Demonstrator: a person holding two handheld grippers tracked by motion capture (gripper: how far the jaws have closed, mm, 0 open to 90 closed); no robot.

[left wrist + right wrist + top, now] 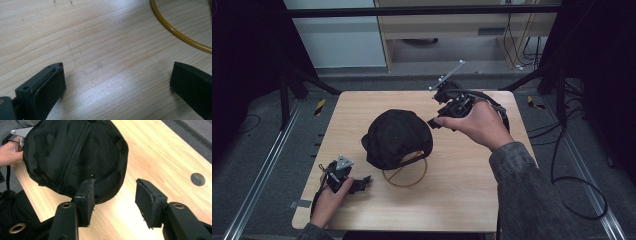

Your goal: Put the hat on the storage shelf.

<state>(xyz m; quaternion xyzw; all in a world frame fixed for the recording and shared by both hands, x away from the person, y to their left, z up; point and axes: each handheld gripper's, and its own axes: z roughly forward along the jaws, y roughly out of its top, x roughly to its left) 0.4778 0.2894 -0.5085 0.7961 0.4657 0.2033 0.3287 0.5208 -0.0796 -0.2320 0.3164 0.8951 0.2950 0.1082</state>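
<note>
A black cap [397, 137] sits on a yellow wire stand [404, 175] in the middle of the wooden table [462, 195]. My right gripper [434, 122] hovers just off the cap's right side, open. In the right gripper view the cap [72, 155] lies just beyond the left jaw, and the right gripper [115, 195] has bare wood and the cap's lower edge in its gap. My left gripper [362, 182] rests low at the front left, open. In the left gripper view the left gripper [117, 82] is over bare wood, with the stand's yellow ring [175, 32] at upper right.
A dark round hole [197, 179] marks the tabletop near its edge. The person's other hand [10, 155] appears beyond the cap. Cables trail off the table's right side [572, 180]. Black frame legs and a cabinet stand behind the table.
</note>
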